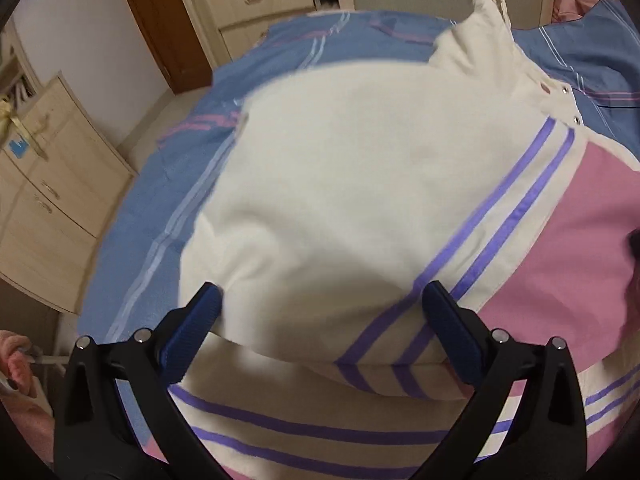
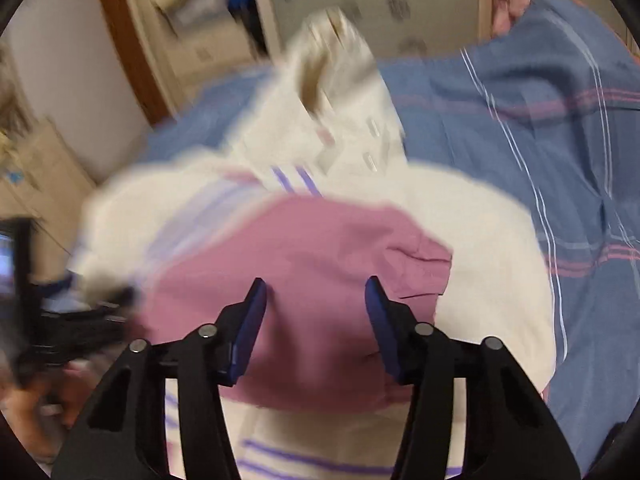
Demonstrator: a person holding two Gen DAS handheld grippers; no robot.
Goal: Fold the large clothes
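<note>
Pale wooden drawers (image 1: 52, 204) stand along a white wall (image 1: 80, 40), beside a brown door frame (image 1: 160, 20); the blue striped bed cover (image 1: 160, 200) fills the foreground.

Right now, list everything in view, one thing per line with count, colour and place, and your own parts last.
Garment: one, cream with pink panels and purple stripes, spread on the bed, partly folded over.
Snap buttons: at least two, silver, near the garment's collar.
Bedsheet: one, blue with pink and white stripes, under the garment.
Cabinet: one, light wood, left of the bed.
Door: one, brown wood, beyond the bed.
Drawers: one unit, beige, behind the bed.
Left gripper: one, black with blue fingers, open over the cream fold.
Right gripper: one, black with blue fingers, apart over the pink panel.
</note>
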